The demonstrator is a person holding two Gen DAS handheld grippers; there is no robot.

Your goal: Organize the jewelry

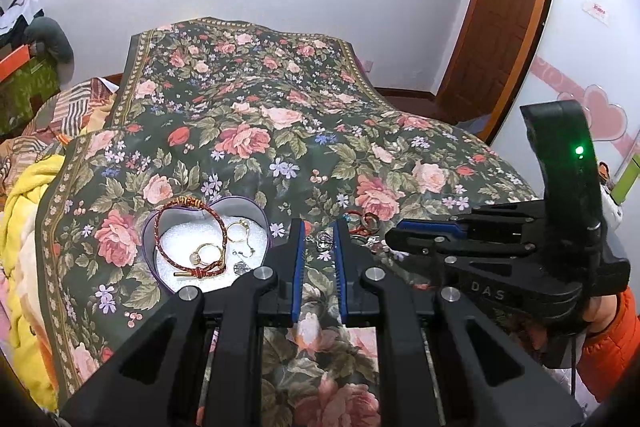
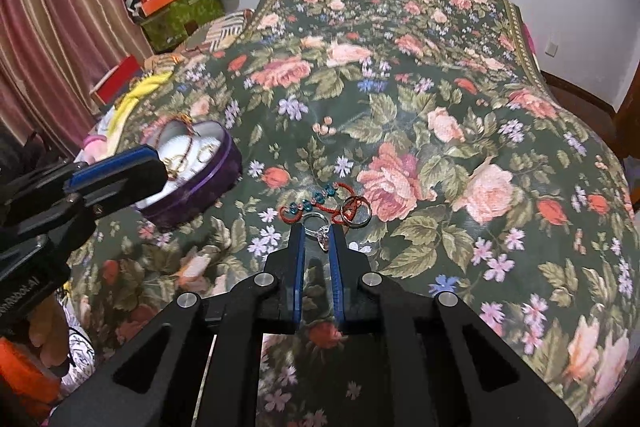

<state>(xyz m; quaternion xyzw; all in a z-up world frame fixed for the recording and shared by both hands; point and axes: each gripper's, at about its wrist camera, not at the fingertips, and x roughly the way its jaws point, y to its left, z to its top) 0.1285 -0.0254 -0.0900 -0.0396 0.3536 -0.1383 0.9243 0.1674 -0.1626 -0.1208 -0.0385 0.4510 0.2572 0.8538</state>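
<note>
My right gripper (image 2: 317, 231) is shut on a silver ring (image 2: 314, 219) with a small pendant, held just above the floral bed cover (image 2: 400, 107). Beyond it lie a red cord with teal beads (image 2: 320, 201) and a ring tied to red cord (image 2: 356, 213). The purple heart-shaped box (image 1: 150, 227) left of my left gripper (image 1: 318, 227) holds a red braided bracelet (image 1: 180, 205) and two gold rings (image 1: 206, 253). The left jaws stand nearly together with nothing seen gripped. A small silver piece (image 1: 324, 241) shows through their gap. The right gripper (image 1: 394, 237) reaches in from the right.
A yellow blanket (image 1: 24, 227) and striped bedding lie at the cover's left edge. Orange and green boxes (image 2: 176, 7) stand by the curtain (image 2: 60, 27). A wooden door (image 1: 500, 27) is at the right. An orange sleeve (image 1: 612, 339) shows behind the right gripper.
</note>
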